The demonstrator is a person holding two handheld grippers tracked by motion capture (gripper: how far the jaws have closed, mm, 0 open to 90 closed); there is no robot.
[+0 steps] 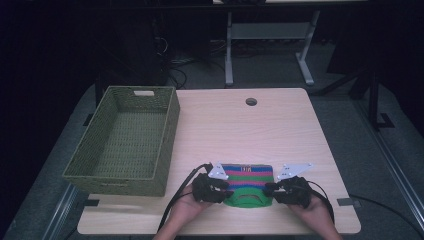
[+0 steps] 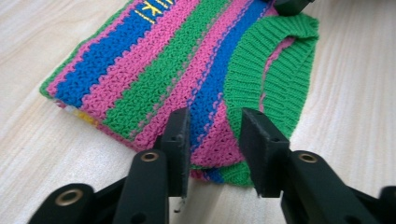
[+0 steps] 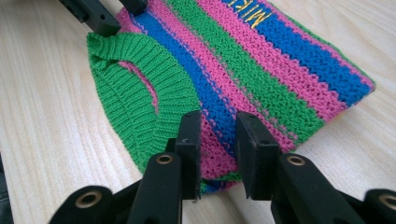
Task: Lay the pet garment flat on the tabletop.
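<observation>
**knitfan:** So where's the striped knit piece (image 1: 248, 184) sitting right now?

**rigwatcher:** Flat on the worktop (image 1: 280, 125), at the near edge and roughly in the middle, folded into a compact rectangle. The green ribbed collar (image 2: 275, 70) is on the near side, and the yellow lettering (image 3: 252, 16) is on the far part. Its long axis runs left to right, so 1 short end faces each hand.

**knitfan:** And the tongs?

**rigwatcher:** There are 2 of them, 1 at each end. The left tongs (image 2: 215, 135) straddle the near left corner and the right tongs (image 3: 218, 135) straddle the near right corner. On both, the jaws are parted with the folded edge lying between them, and I can see a gap beside the pads, so neither looks clamped on the fabric.

**knitfan:** Which hand is nearer?

**rigwatcher:** It's pretty much a tie, each is right at its own end. The green woven basket (image 1: 125, 142) is off to the far left, well apart from the knit. If it's headed there, my guess is both need to close on their corners first and then carry it left and away.
</observation>
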